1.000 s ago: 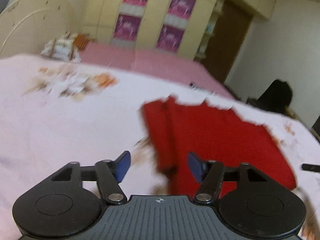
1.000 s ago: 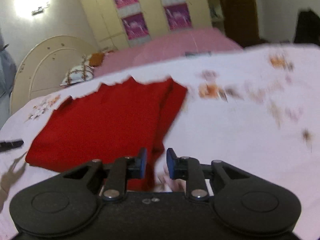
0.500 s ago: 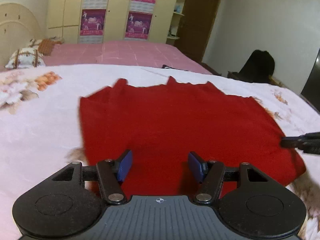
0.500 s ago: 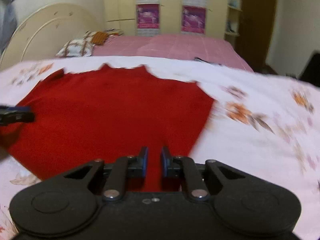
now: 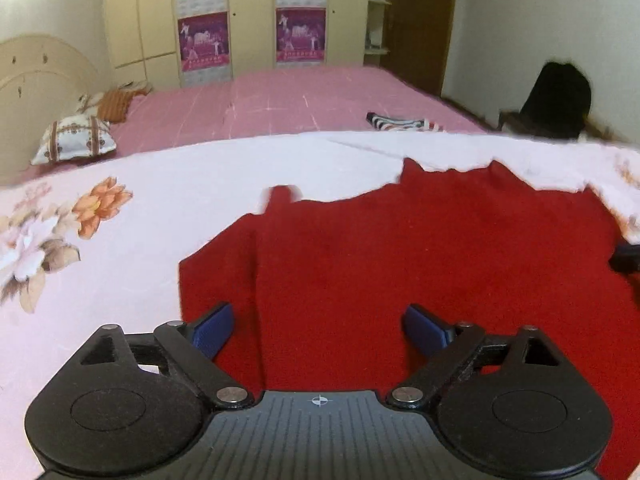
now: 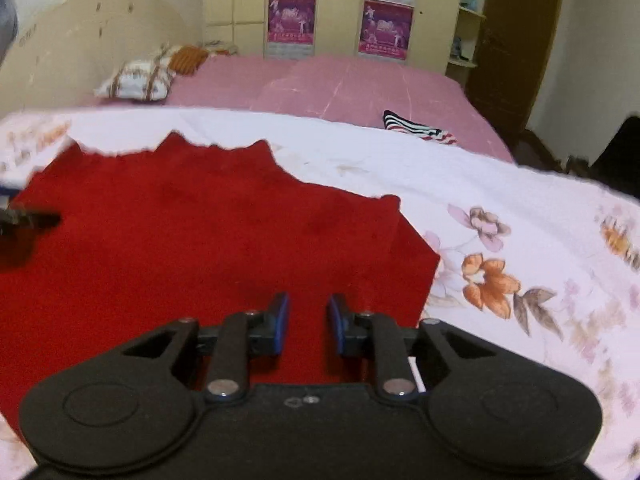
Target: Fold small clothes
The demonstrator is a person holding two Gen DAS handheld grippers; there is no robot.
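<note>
On floral bedspread [image 5: 168, 184], red garment [image 5: 400, 264] lies crosswise.

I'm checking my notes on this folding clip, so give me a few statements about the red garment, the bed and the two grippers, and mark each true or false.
1. The red garment lies spread on a floral sheet. True.
2. The left gripper is clamped on the garment. False: its jaws stand wide, just opened, over the cloth.
3. The right gripper has the narrower gap. True.
4. A striped cloth lies on top of the red garment. False: it lies apart, on the pink cover.
</note>
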